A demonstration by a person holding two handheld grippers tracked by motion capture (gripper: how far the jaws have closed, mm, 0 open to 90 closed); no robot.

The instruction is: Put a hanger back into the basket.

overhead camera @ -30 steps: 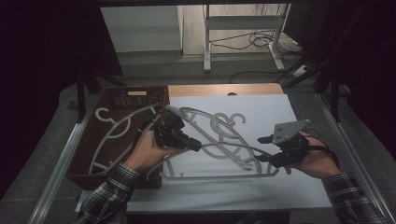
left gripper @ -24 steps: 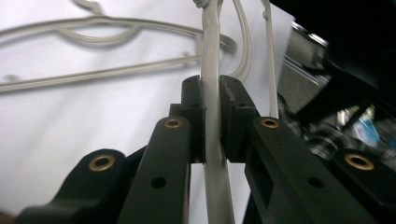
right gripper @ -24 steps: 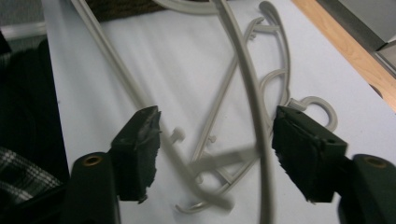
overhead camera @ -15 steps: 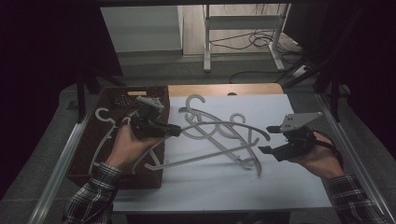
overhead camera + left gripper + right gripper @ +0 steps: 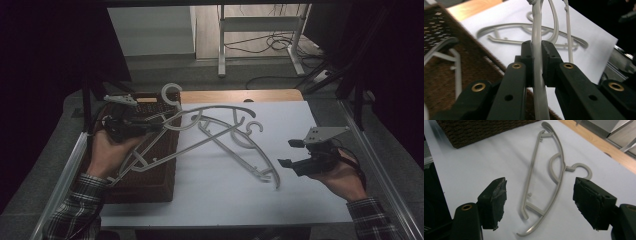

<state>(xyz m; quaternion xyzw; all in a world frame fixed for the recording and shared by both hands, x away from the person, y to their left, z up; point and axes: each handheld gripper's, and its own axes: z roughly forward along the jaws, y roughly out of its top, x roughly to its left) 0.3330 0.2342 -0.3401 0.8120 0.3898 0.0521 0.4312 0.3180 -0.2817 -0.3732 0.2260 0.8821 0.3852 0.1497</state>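
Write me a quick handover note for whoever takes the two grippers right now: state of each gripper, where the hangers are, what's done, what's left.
Left gripper: shut on a grey hanger, held raised, partly over the brown basket.
Right gripper: open, holding nothing, near the table's right side.
One hanger lies flat on the white table, ahead of the right gripper.
At least one more hanger lies in the basket.
Done: apparently one hanger in the basket.
Left, probably: drop the held hanger into the basket, then pick up the one on the table.
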